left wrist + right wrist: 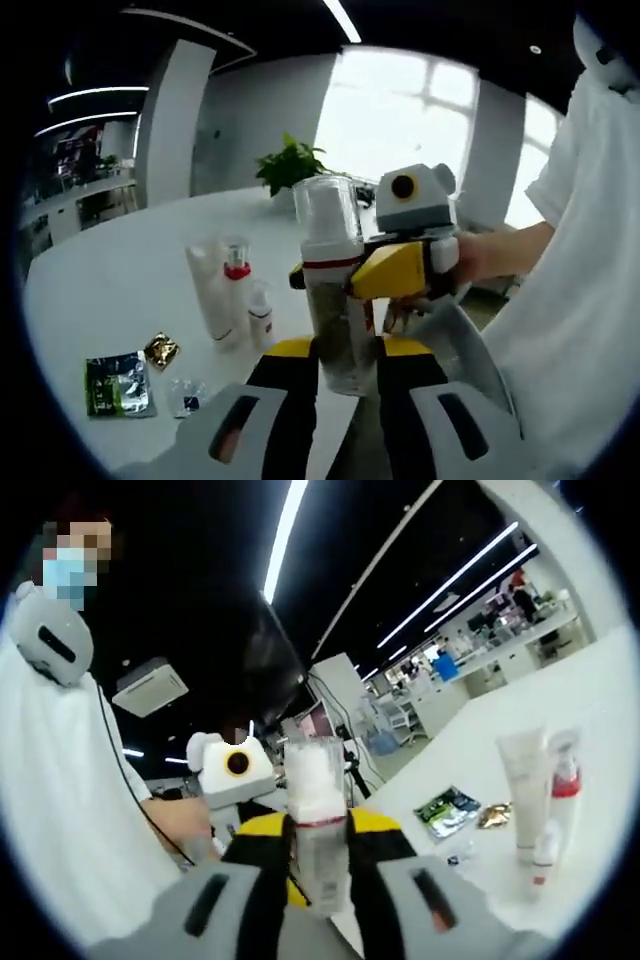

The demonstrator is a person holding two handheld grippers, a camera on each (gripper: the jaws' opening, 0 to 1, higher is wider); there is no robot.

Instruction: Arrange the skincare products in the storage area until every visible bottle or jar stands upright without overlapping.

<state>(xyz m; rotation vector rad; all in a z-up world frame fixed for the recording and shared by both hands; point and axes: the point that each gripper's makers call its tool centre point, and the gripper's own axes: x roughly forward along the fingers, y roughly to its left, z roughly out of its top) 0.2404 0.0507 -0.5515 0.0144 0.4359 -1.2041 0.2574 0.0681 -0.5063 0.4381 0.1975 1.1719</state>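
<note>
A tall translucent bottle [330,235] with a clear cap, white collar and red band is held in the air above the white table [120,290]. My left gripper [347,352] is shut on its lower body, a yellow-tipped jaw on each side. My right gripper [392,272] comes in from the right and clamps the bottle at the red band. In the right gripper view the same bottle [312,780] stands between my right gripper [320,830] jaws. On the table stand a white tube [210,295], a red-collared bottle [236,285] and a small white bottle [260,315].
A green packet [117,383], a gold sachet [161,350] and a small clear packet [187,393] lie flat left of the standing products. A potted plant [290,165] stands at the table's far side. The person's white shirt [570,300] is close on the right.
</note>
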